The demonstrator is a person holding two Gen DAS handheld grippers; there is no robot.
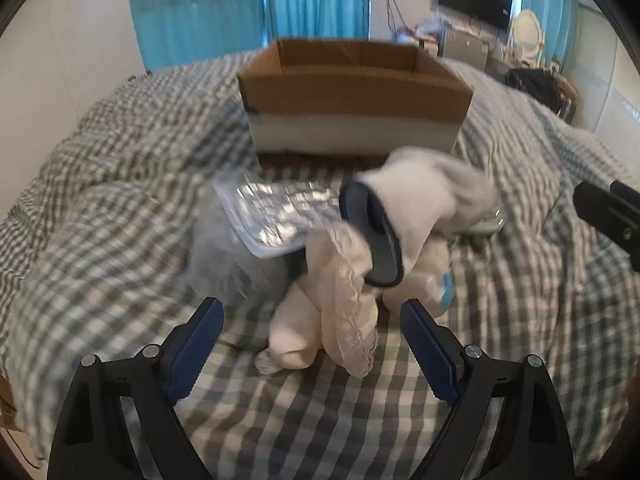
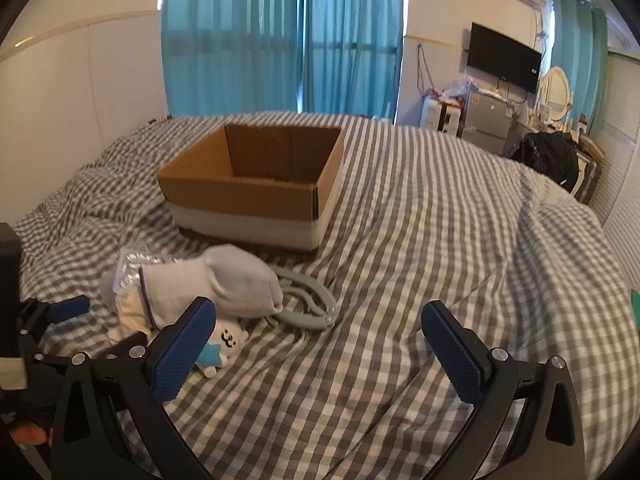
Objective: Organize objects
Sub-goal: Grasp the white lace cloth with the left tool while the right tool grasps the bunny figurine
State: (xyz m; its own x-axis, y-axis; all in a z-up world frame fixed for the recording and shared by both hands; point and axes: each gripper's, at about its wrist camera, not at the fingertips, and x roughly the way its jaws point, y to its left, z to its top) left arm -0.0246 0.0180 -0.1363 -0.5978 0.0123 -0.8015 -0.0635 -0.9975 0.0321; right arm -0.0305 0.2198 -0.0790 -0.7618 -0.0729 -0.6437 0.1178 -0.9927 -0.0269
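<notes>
An open cardboard box (image 1: 352,96) stands on the checked bed; it also shows in the right wrist view (image 2: 248,196). In front of it lies a pile: a white sock with a dark cuff (image 1: 404,208), a cream lace-edged cloth (image 1: 340,300), a silver foil blister pack (image 1: 272,212) and a clear plastic bag (image 1: 236,268). My left gripper (image 1: 312,320) is open, its jaws on either side of the cream cloth. In the right wrist view the sock (image 2: 224,280) lies over a pale green folding hanger (image 2: 308,304) and a small white plush toy (image 2: 228,340). My right gripper (image 2: 320,328) is open and empty, right of the pile.
The grey-and-white checked duvet (image 2: 440,260) covers the whole bed, with folds at the left. Blue curtains (image 2: 280,36) hang behind. A wall TV (image 2: 504,60), a small fridge (image 2: 488,116) and a black bag (image 2: 548,156) are at the far right.
</notes>
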